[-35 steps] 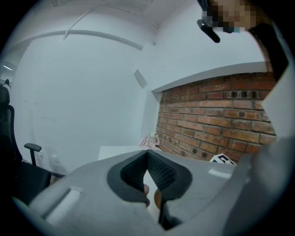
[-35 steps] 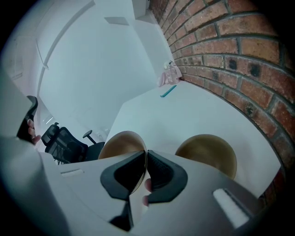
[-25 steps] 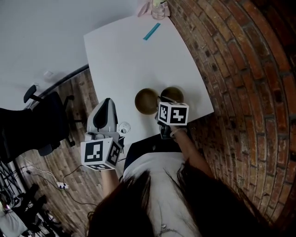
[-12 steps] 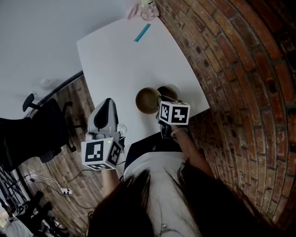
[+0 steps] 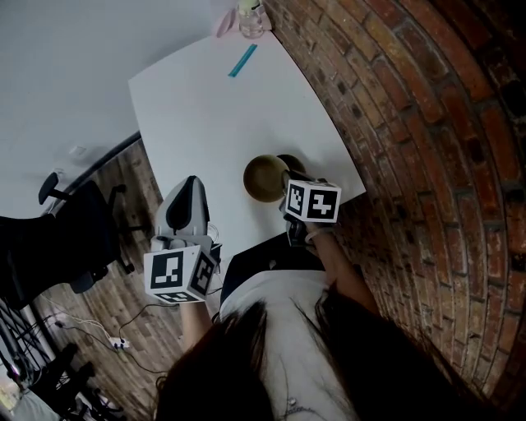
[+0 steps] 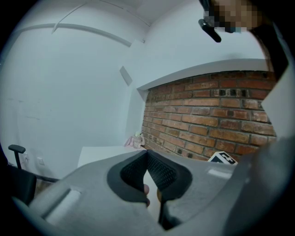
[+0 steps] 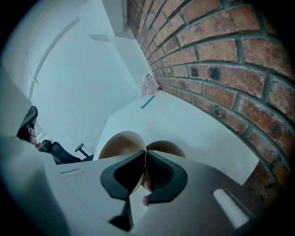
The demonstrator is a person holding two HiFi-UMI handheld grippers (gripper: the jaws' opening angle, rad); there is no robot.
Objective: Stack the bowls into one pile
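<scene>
Clearly the step in hand is the carrying of one bowl to the other. The held bowl (image 7: 120,146), brown and shallow, has its thin rim pinched between the jaws of the right gripper (image 7: 145,159), which are closed on it with no free gap. It looks tipped, with its hollow side turned toward the person's left; if its foot is fully off the counter, I cannot tell. The second bowl (image 7: 167,148) sits upright on the counter (image 5: 205,107) just beside it, on the side of the brick wall (image 5: 427,164). From the head view the held bowl already covers a part of the second one. Both are near the counter's near edge, close to the person. I judge the pile as not yet made: the next move calls for bringing the held bowl level over the second bowl, centre above centre, lowering it inside, and only then parting the jaws so that the rim slips out without dragging the bowl. The left gripper (image 6: 147,159) is well apart, off the counter's left edge, its jaws together at the tips and holding nothing. At the far end of the counter lie a small teal strip (image 5: 242,60) and a glass jar (image 5: 251,20), far from the work.
</scene>
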